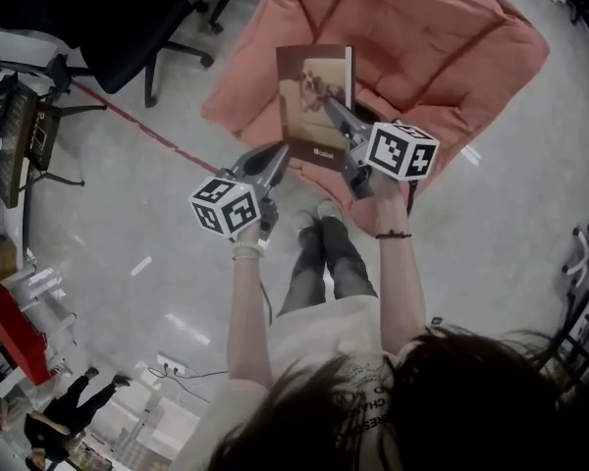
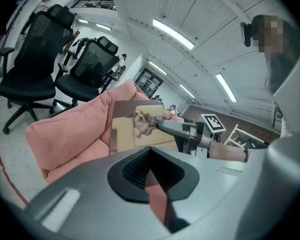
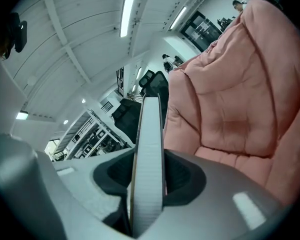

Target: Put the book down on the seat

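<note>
- We see 1 book [image 1: 314,101] at 12 o'clock, held over the front of 1 pink seat [image 1: 432,37].
- Of 2 grippers, the right gripper [image 1: 332,108] clamps the book from 5 o'clock.
- The left gripper [image 1: 278,155] is closed and empty at the book's 7 o'clock corner.

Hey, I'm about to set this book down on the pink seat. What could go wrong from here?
The right claw pinches the book by one edge only, so it may swing or slip before it lands. The pink seat is puffy, and the book hangs near its front edge, so it might slide off onto the floor. The left claw sits close to the book's lower corner and could knock it.
</note>
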Demonstrator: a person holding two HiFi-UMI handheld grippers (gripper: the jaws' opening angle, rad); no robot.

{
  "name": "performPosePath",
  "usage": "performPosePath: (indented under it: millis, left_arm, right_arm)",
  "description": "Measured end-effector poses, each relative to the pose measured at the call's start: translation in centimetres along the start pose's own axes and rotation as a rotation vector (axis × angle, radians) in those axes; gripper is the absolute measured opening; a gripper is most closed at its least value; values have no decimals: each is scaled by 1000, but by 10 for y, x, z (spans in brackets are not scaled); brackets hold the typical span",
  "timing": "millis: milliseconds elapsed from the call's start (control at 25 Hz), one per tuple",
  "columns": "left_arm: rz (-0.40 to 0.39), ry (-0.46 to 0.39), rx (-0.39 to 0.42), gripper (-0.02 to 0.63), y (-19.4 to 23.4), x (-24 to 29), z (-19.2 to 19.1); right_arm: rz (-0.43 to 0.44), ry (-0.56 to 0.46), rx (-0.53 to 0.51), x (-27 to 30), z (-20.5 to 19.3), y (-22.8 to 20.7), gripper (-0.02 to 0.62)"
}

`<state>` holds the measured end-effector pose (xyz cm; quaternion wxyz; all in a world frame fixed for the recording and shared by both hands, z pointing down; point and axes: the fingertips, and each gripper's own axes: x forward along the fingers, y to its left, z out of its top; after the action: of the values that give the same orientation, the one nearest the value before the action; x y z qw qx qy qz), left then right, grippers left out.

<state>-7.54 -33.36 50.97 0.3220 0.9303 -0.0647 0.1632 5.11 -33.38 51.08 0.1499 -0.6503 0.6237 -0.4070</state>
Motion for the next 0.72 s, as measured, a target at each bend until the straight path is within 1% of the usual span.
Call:
performPosePath:
  millis: [120,320,440,560,720]
  left_arm:
    - [4,25,-12,-2,15,15,-15]
    - [7,40,-4,-2,36,38,-33]
    - [6,44,-1,-2,44,53,-41]
    - [7,45,-5,-2,54,65,-48]
    - [11,57,-16,-1,78,73,-56]
  right_arm:
    - [7,35,-22,17,-8,-16,150]
    - [20,65,-39,40,-21,-44,150]
    - [27,103,-65,51,-30,-58,150]
    - [16,137,-86,59,-42,-73,150]
    - [-7,175,-102,76,-59,-87,150]
